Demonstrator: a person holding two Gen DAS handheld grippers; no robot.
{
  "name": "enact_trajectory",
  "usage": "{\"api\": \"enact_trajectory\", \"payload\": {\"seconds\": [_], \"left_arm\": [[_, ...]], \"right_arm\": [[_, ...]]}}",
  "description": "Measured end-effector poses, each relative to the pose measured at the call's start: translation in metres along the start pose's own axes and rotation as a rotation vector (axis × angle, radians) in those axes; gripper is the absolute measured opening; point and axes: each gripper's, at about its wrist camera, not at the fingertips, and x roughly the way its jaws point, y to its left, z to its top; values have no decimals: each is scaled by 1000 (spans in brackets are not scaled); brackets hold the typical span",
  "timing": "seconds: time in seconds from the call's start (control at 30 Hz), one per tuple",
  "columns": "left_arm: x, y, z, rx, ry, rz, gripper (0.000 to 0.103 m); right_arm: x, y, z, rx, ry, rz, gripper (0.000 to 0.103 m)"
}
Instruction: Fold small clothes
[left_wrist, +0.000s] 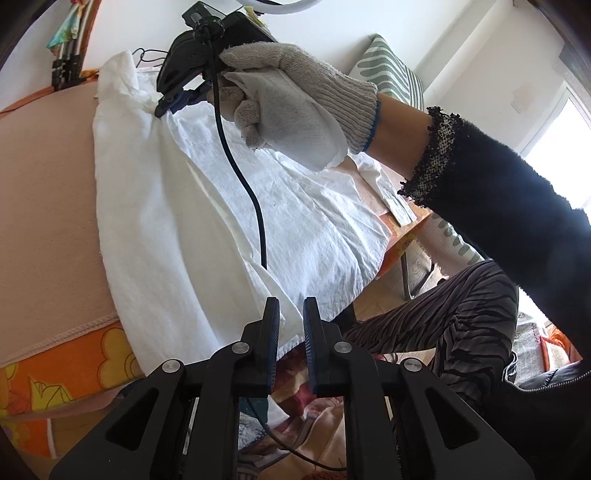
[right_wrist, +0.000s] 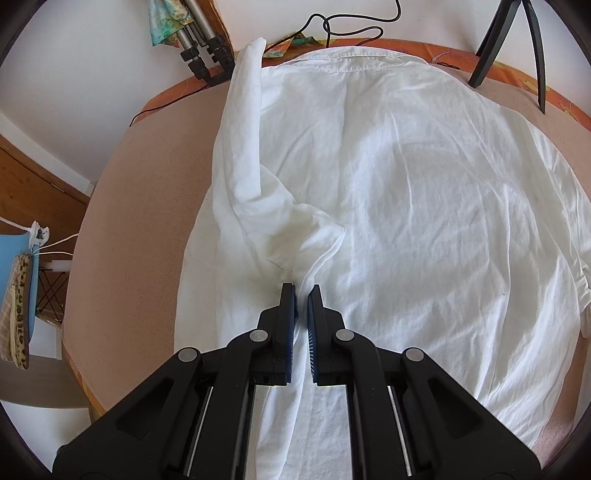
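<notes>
Two grippers on one white shirt (right_wrist: 424, 192) here, which is spread flat on a peach-coloured table cover (right_wrist: 140, 206) and fills most of the right wrist view from about 12 o'clock down to 5. Its stitched hem or collar edge runs along the far side at 12, and one sleeve (right_wrist: 243, 122) is folded over on top of the body, lying as a long strip from 11 o'clock toward the middle.

The right gripper (right_wrist: 301, 291) has its jaws nearly closed, with a bunched ridge of shirt fabric pinched between the tips just below the middle of its own view. In the left wrist view you can see that same gripper (left_wrist: 173, 101) at 11 o'clock, held by a gloved hand (left_wrist: 291, 107) in a grey knit work glove, tips down on the cloth, with a black cable (left_wrist: 243, 184) hanging from it across the shirt.

The left gripper (left_wrist: 291, 306) sits at the near edge of the shirt at 6 o'clock in its view, jaws parted with a clear gap. The edge of the cloth lies right by the left-hand finger, but I can't tell if it's actually touching.

Other bits: an orange floral cloth (left_wrist: 74, 365) under the cover at 8 o'clock, black tripod legs (right_wrist: 517, 44) standing on the table at 1 o'clock in the right view, and the person's zebra-striped trousers (left_wrist: 443, 317) at 4 o'clock in the left view
</notes>
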Motion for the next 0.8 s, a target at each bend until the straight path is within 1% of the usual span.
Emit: {"api": "enact_trajectory", "payload": {"seconds": [0.03,0.07,0.1,0.17,0.2,0.3,0.37,0.43,0.53,0.6,0.7,0.8], "left_arm": [[-3,-1,-1,7,2,-9,11],[-7,-1,-2,10,1,-16,11],[-12,-1,-4,10,-6,-26,11],[-26,3,-3,2,-43,-44,11],[-34,9,-2,-6,-74,-32,11],[-55,33,5,-66,-153,58,11],[-62,46,11,-104,-170,114,11],[-64,52,16,-103,-175,163,11],[-56,51,23,-71,-154,202,11],[-46,50,28,-48,-115,207,11],[-31,53,38,-4,-74,246,11],[-18,64,42,0,-50,265,11]], "right_arm": [[0,0,0,-9,5,-11,7],[-1,0,-1,-16,7,-21,10],[-4,-1,-1,-22,1,-39,18],[-15,-3,-3,-40,-23,-62,23],[-22,-5,-5,-41,-33,-62,24],[-51,-13,-17,-36,-63,-41,24],[-72,-18,-28,-35,-87,-14,25],[-95,-20,-37,-34,-108,17,25],[-130,-25,-56,-40,-149,56,25],[-147,-28,-69,-43,-165,88,25],[-168,-29,-87,-53,-182,126,25],[-186,-28,-99,-69,-200,137,25]]}}
